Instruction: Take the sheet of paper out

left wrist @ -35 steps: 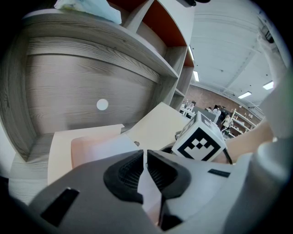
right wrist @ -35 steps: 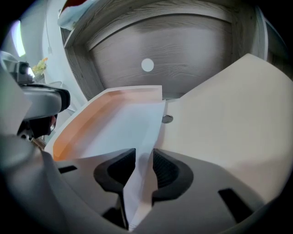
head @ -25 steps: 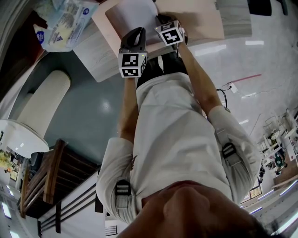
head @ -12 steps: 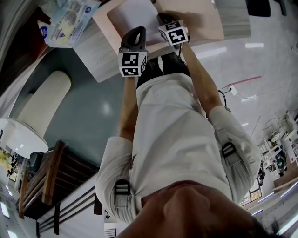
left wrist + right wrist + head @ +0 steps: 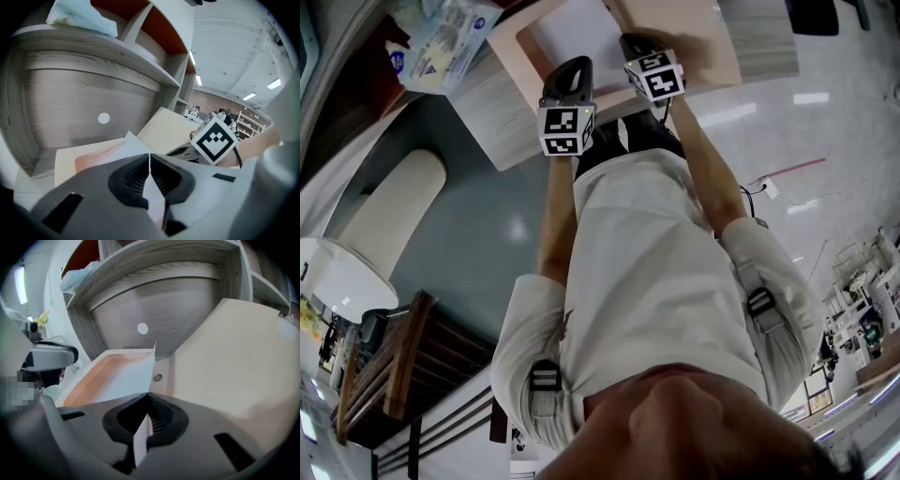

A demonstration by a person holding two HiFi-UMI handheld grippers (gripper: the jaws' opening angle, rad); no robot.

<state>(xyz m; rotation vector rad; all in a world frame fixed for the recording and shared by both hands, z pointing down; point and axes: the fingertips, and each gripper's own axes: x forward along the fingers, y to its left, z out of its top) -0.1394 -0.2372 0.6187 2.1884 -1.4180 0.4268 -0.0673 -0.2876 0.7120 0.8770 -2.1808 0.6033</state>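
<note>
**Two hand-held claws working at a grey wood-grain tabletop (image 5: 502, 117), the person standing over its near edge.**

The left claw (image 5: 150, 157) is clamping the sheet of paper (image 5: 133, 144). Its ribbed pads are pressing together, with the white edge of the sheet running down between them.

The right claw (image 5: 147, 398) is gripping the same sheet just beside the left one. Its pads are likewise meeting on the paper, and a white strip is showing below the pinch. From the left claw's side, the right claw's marker cube (image 5: 213, 139) is sitting close by on the right.

The sheet is lying partly inside what is probably a beige folder (image 5: 234, 362), though it could be a shallow tray; the wide-angle distortion is making this hard to settle. A peach-coloured inner face is showing along the sheet's left side. A broad pale flap is spreading out to the right of the right claw. The sheet's far corner is standing up, clear of the peach lining.

Behind the folder an upright wood-grain back panel (image 5: 70, 93) is rising from the tabletop, and it is carrying a small white round disc (image 5: 142, 328). On the shelf (image 5: 117, 49) above it, a pale-blue plastic bag (image 5: 79, 16) is resting.
</note>
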